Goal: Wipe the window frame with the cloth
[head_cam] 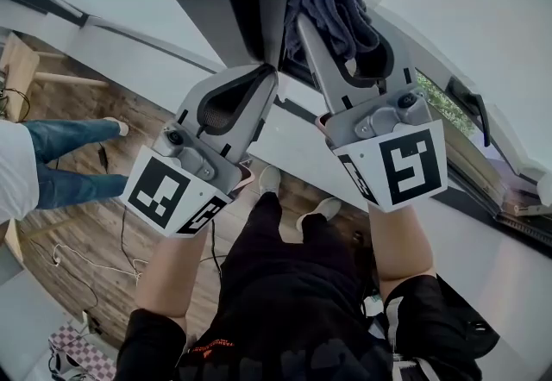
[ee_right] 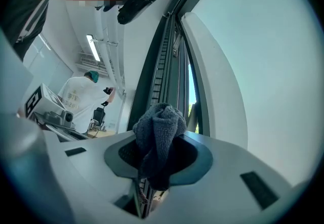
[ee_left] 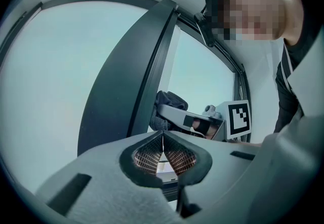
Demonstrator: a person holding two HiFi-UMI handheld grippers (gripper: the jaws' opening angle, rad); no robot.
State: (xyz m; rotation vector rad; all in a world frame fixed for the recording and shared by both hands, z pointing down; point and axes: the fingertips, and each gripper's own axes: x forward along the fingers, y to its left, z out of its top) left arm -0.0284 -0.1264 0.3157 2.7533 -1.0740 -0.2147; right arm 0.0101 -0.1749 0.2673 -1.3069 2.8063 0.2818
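**Frame wipe: cloth pressure and stroke**

My right tool (head_cam: pixel 341 26) is clamped on the bunched cloth (ee_right: pixel 159 139), which sits at the dark frame (head_cam: pixel 254 0), apparently touching it. My left tool (ee_left: pixel 163 138) is closed on nothing, tips beside the frame. I should stroke along the frame channel with steady pressure and a firm grip.

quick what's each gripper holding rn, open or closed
Left gripper: closed, jaw tips together, holding nothing.
Right gripper: closed on the bunched dark grey cloth.
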